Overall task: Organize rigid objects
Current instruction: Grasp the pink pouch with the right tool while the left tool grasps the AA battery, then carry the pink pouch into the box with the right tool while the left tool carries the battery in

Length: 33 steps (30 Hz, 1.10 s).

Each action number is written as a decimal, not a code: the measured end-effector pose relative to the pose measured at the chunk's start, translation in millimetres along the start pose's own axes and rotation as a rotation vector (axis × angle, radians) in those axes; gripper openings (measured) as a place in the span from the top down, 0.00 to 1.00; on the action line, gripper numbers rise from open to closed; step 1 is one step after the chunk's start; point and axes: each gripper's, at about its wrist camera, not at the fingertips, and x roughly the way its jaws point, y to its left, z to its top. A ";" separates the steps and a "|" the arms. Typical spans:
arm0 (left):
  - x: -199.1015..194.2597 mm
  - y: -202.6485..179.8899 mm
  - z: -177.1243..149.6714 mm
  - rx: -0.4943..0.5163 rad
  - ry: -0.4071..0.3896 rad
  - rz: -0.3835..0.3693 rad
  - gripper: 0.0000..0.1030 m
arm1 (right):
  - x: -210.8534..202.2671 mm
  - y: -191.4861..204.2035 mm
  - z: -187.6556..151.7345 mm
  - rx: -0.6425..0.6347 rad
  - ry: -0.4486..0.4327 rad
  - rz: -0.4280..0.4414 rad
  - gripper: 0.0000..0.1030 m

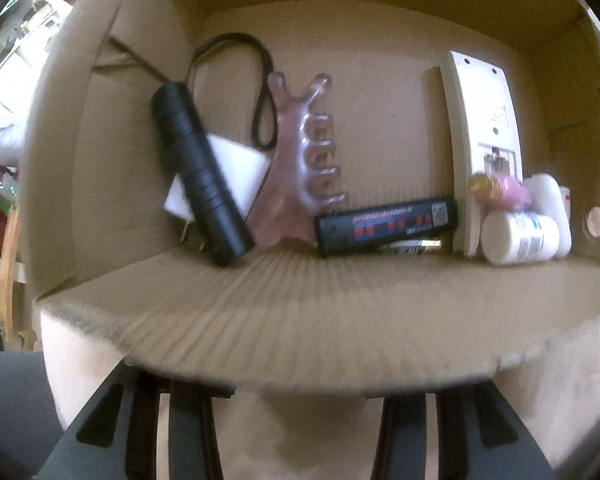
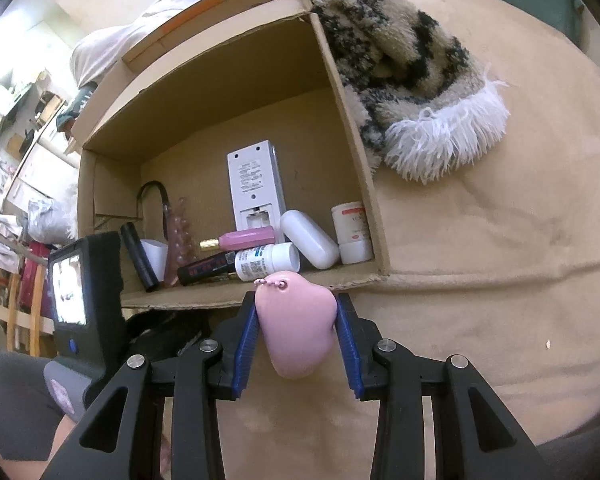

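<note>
Inside the cardboard box, stuff piled along the near wall.
Left wrist view: black flashlight at 9 o'clock of the pink toe separator, white remote at 3 o'clock; left gripper fingertips are hidden under the box flap, can't tell about its jaws. Right wrist view: right gripper is clamped on a pink heart-shaped charm, hovering at 6 o'clock of the white pill bottle.

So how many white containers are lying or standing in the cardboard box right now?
3: a labelled bottle on its side at the front, a capsule-shaped case leaning behind it, and a red-labelled tube upright in the right corner. Others may be hidden.
</note>
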 end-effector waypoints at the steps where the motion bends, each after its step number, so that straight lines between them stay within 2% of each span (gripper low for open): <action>1: -0.5 0.7 -3.6 0.003 0.004 0.003 0.63 | 0.0 0.8 0.1 -0.005 -0.001 -0.003 0.61; 6: -6.2 16.0 -17.8 -0.002 0.044 0.005 0.63 | 0.1 2.5 -0.1 -0.019 -0.003 -0.011 0.62; 10: -23.9 41.7 -32.3 -0.081 0.070 -0.048 0.63 | -1.5 2.7 -1.7 -0.018 -0.007 -0.010 0.61; 15: -69.4 68.6 -40.5 -0.096 -0.020 -0.064 0.63 | -14.1 9.5 -0.1 -0.038 -0.039 0.001 0.61; 20: -117.5 87.8 -20.3 -0.117 -0.125 -0.047 0.63 | -25.7 30.7 13.5 -0.122 -0.075 0.039 0.61; 23: -136.9 71.0 6.3 -0.132 -0.185 -0.017 0.63 | -26.0 39.9 29.0 -0.169 -0.085 0.055 0.61; 25: -144.1 65.8 15.9 -0.140 -0.193 0.000 0.63 | -24.2 43.6 41.4 -0.199 -0.098 0.062 0.61; 29: -134.9 53.3 39.4 -0.173 -0.179 0.016 0.63 | -7.8 44.3 65.7 -0.191 -0.064 0.095 0.61; 33: -123.4 37.6 56.7 -0.161 -0.191 0.047 0.63 | 5.0 48.0 79.3 -0.224 -0.047 0.096 0.61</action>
